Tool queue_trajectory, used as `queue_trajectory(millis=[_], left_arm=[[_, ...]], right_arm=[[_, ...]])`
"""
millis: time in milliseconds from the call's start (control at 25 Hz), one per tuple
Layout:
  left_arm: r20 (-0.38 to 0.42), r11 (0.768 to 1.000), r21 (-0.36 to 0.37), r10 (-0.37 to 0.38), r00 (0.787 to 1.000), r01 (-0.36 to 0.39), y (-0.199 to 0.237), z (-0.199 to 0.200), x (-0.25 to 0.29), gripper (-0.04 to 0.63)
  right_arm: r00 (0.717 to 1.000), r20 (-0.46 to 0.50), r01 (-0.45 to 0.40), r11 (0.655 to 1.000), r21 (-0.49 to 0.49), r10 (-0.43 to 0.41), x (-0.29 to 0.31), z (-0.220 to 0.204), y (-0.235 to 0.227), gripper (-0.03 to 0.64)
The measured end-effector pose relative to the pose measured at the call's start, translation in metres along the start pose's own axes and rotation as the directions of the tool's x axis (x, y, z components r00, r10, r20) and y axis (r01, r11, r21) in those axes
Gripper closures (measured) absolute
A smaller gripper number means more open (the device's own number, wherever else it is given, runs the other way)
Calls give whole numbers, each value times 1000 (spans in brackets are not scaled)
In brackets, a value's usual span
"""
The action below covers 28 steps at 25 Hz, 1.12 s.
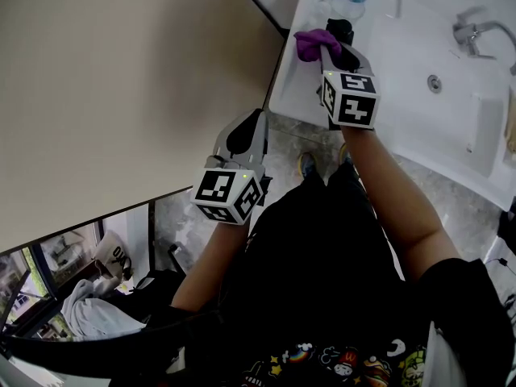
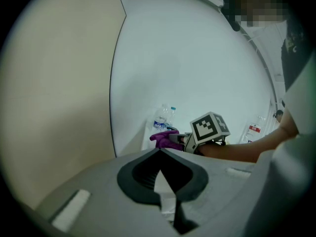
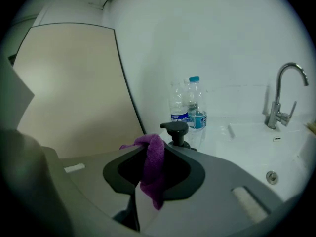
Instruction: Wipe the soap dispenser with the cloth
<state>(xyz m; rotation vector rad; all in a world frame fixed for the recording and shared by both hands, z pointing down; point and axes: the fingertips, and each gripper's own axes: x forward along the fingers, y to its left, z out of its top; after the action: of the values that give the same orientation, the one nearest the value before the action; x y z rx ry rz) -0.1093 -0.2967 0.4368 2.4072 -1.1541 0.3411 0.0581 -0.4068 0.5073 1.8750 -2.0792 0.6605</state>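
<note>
The right gripper (image 1: 329, 52) has its jaws closed on a purple cloth (image 1: 313, 42). In the right gripper view the cloth (image 3: 154, 168) bunches over the tips and hangs down through the hollow between the jaws. Just beyond those tips stands the dispenser (image 3: 174, 129). Only its black pump head shows there, and the body is hidden behind the gripper (image 3: 148, 154). From the head view the dispenser (image 1: 342, 31) is a dark shape, partly covered by cloth and jaw. I cannot tell whether the cloth touches it.

Further ahead of the right gripper stand two bottles (image 3: 188, 105), cut off at the top edge of the head view. To its right are the tap (image 3: 281, 94) and the sink (image 3: 291, 149).

The left gripper (image 1: 256, 121) is held well back from the sink, beside a beige wall (image 1: 121, 79). Its jaws meet at the tips with nothing between them (image 2: 159, 156). Ahead of it, the right gripper's cube hides the dispenser.
</note>
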Motion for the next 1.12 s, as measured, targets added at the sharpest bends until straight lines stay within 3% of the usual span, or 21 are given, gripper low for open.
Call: queue_trajectory(millis=[280,640,1120], left_arm=[[12,1000,8,-9,1000,9,-2,6,-2,595],[22,1000,6,-9,1000,9,-1,10,0,595],[13,1000,-5,-3,1000,3,0,5,-1,595]], right_arm=[[994,107,17,1000,-9,-16,-11,44,4,511],[966,257,79,989,-128,-43,-29,105,-7,519],[997,75,32,982,-188,-18,-14,31,-2,531]])
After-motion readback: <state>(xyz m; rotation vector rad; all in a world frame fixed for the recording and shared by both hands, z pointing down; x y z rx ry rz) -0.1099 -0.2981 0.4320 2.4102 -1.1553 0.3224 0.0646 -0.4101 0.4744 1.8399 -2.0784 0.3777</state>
